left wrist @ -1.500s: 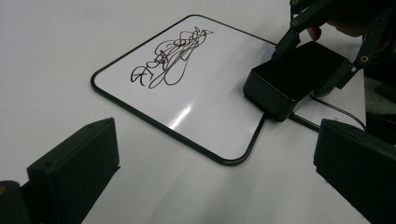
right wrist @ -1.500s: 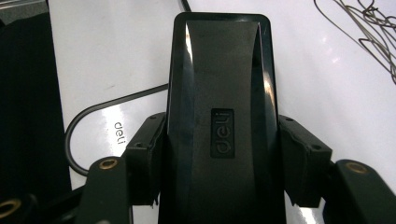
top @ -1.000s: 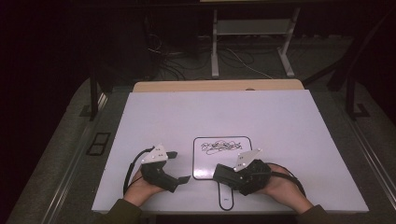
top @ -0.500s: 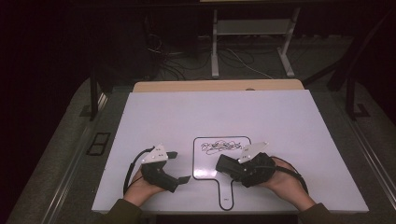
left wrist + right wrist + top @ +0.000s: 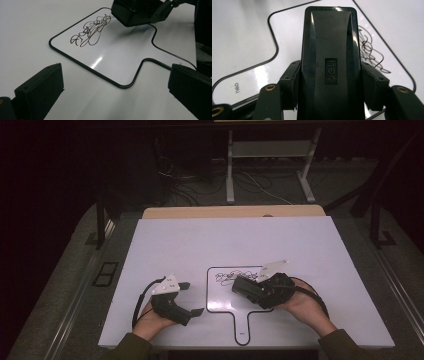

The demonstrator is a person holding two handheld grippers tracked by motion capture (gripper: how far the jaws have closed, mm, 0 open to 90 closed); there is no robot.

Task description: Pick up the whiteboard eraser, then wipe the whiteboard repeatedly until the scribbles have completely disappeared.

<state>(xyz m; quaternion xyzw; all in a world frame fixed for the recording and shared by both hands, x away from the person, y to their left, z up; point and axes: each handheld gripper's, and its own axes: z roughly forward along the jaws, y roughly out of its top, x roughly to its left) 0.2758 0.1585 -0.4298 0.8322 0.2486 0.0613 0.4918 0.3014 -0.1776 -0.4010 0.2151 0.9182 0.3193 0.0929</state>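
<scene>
My right gripper (image 5: 240, 286) clamps the eraser (image 5: 329, 62) above the scribble (image 5: 91, 31); left gripper (image 5: 192, 298) wide. Tilted, it probably smears.

white table (image 5: 165, 240) | metal stand (image 5: 270, 165) behind | floor cables (image 5: 185, 190)

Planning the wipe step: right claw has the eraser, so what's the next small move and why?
Probably lower the eraser onto the scribble and start wiping. The right claw is shut on it and holds it beside the marks on the small whiteboard, seemingly just above them. The left claw stands open, off the board.
</scene>
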